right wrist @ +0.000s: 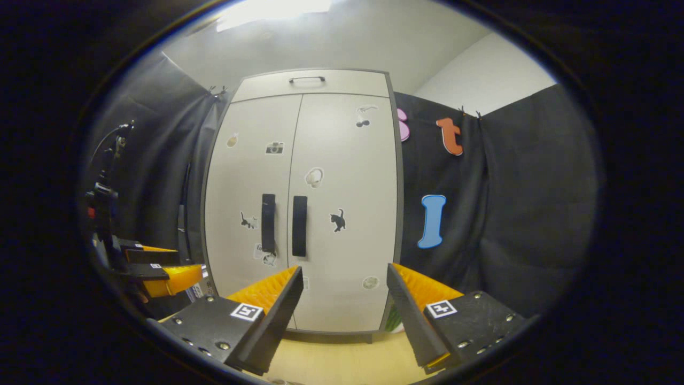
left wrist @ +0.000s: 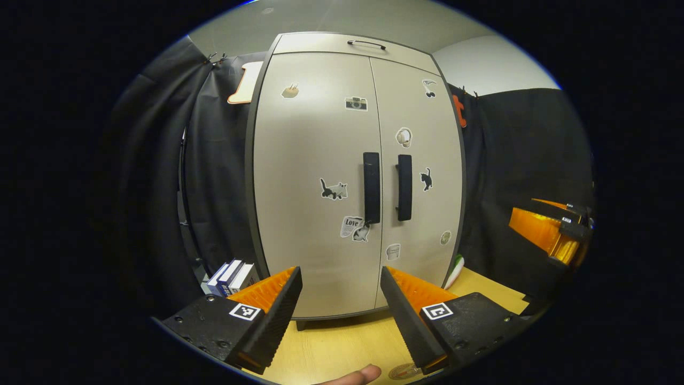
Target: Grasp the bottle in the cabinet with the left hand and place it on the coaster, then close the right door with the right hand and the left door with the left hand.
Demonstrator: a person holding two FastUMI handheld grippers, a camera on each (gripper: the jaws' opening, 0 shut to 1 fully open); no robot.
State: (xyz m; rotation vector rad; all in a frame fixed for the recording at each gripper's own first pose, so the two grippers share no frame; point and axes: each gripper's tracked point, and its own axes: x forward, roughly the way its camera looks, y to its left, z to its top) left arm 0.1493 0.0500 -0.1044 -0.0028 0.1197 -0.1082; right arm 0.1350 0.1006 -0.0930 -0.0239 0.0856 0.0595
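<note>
While I hold my left hand-held gripper (left wrist: pixel 341 315) up, its two fingers stand wide apart with nothing between them. Under them is the light wooden table (left wrist: pixel 342 342), and a fingertip (left wrist: pixel 359 375) pokes in at the very bottom. Right beside that fingertip, a small round coaster (left wrist: pixel 403 371) lies flat on the table, partly hidden behind one finger of the gripper.

My right hand-held gripper (right wrist: pixel 344 315) is wide apart too and holds nothing. In the left gripper view I see it off at the right edge (left wrist: pixel 556 230), and in the right gripper view my left one sits low at the left edge (right wrist: pixel 160 275).

Straight ahead of both stands the big pale cabinet (left wrist: pixel 320 160). Its left door (left wrist: pixel 312 182) and right door (left wrist: pixel 417 171) are both shut, and their edges meet in the middle. Two dark handles (left wrist: pixel 371 187) stand upright side by side, one on each door. Little stickers are stuck on the doors, such as a cat (left wrist: pixel 334 190) and a camera (left wrist: pixel 356 103). A thin bar handle (left wrist: pixel 366 44) sits on the panel at the top.

I cannot see the bottle; the shut doors hide the inside of the cabinet.

Some books (left wrist: pixel 230 276) stand by the cabinet's lower left corner. A white and green thing (left wrist: pixel 455 270) peeks out at its lower right corner, but I cannot tell what it is.
</note>
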